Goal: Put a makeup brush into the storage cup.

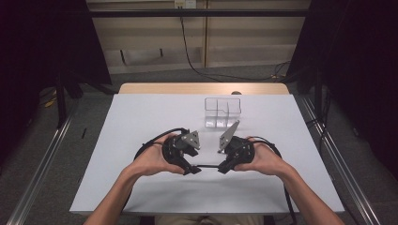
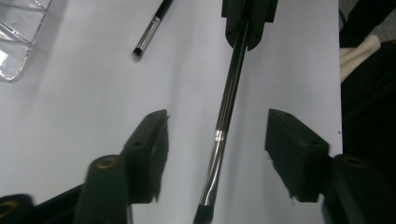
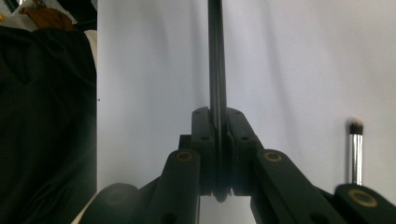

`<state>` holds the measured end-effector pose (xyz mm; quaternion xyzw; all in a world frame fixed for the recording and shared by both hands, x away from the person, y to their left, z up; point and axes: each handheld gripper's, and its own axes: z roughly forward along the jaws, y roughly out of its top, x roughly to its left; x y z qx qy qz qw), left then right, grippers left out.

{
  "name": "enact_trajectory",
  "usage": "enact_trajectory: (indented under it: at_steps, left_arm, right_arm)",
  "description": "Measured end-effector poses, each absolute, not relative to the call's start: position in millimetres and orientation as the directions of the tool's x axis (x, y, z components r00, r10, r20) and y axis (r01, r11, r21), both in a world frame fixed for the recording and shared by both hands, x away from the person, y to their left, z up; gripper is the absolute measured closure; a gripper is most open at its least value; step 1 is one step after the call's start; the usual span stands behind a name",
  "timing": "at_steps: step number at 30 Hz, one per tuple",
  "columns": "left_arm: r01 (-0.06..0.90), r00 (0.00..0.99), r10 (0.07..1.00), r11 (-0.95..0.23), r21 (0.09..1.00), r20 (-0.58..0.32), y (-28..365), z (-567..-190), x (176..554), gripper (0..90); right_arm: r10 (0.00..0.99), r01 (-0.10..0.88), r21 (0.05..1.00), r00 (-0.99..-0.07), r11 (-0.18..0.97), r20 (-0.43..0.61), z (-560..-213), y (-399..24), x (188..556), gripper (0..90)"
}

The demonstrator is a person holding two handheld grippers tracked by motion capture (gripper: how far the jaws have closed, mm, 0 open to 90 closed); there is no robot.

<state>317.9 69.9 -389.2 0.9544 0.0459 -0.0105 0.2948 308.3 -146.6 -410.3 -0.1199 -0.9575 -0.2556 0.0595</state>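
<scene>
Right claw pinching a brush, left claw spread around its ferrule end, untouching, second brush near the clear box

White bench; clear compartmented organizer standing on it toward far edge; second makeup brush lying near organizer.
</scene>
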Motion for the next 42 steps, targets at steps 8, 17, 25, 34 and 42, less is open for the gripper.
enact_trajectory:
  at_steps: [8,17,25,34,42]
  left_arm:
    - [0.157,0.987,0.148,-0.787,0.597,-0.063,74.9,-388.2,322.1,13.9]
    - [0.19,0.976,0.211,-0.732,0.654,-0.046,85.2,-392.2,317.9,9.1]
    - [0.226,0.967,0.247,-0.7,0.678,-0.067,98.0,-397.2,319.3,6.1]
    - [0.227,0.964,0.26,-0.673,0.704,-0.063,107.9,-397.5,319.1,4.7]
    - [0.256,0.955,0.285,-0.646,0.719,-0.084,113.3,-399.2,319.5,4.9]
  right_arm:
    - [0.221,0.284,0.481,-0.958,0.83,0.184,-409.2,-149.6,309.2,83.9]
    - [0.271,0.32,0.51,-0.947,0.798,0.17,-406.7,-155.6,308.3,84.0]
    - [0.313,0.361,0.531,-0.932,0.766,0.182,-414.1,-166.8,301.6,84.0]
    - [0.363,0.406,0.578,-0.911,0.708,0.194,-414.6,-185.4,298.6,84.0]
    - [0.396,0.414,0.638,-0.9,0.649,0.181,-417.8,-192.1,290.2,84.0]
